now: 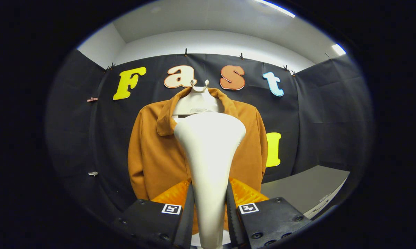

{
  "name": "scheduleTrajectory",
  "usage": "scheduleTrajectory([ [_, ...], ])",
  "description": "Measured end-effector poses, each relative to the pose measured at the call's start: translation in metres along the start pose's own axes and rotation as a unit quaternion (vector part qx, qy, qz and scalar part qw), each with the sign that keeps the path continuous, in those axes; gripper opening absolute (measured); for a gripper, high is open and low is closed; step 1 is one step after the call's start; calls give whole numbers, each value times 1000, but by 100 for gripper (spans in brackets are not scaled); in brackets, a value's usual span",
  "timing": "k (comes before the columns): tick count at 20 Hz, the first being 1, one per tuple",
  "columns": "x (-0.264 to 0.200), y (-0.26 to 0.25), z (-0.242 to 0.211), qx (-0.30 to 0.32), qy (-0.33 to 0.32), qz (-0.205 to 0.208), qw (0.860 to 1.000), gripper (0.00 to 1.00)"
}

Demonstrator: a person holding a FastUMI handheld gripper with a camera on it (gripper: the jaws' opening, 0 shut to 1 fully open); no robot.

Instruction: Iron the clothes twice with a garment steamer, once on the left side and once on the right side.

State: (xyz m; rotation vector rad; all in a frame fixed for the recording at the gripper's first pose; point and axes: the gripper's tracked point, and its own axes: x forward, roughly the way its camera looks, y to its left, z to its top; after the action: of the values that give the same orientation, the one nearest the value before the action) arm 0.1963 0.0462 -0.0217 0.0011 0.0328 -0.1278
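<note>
A black cloth wall backs the booth, a grey table point(308, 188) off to the right. The gripper point(209, 211) points level at the wall, both fingers clamped on a white steamer point(209, 145) standing upright between them. Beyond it hangs an orange jacket point(152, 152) on a white hanger point(197, 100), whose small label is unreadable.

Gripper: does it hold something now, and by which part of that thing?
Yes. The gripper is shut on the white garment steamer, both fingers pressing its narrow handle below the wide head.

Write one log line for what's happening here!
gripper: shut on steamer | steamer: upright, head raised before jacket | jacket: on hanger, against booth wall | table: right of jacket
</note>
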Motion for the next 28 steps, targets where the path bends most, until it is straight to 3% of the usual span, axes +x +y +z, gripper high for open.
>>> scheduleTrajectory([
  [28, -12, -8, 2, -5, 4, -14, 1000, 45],
])
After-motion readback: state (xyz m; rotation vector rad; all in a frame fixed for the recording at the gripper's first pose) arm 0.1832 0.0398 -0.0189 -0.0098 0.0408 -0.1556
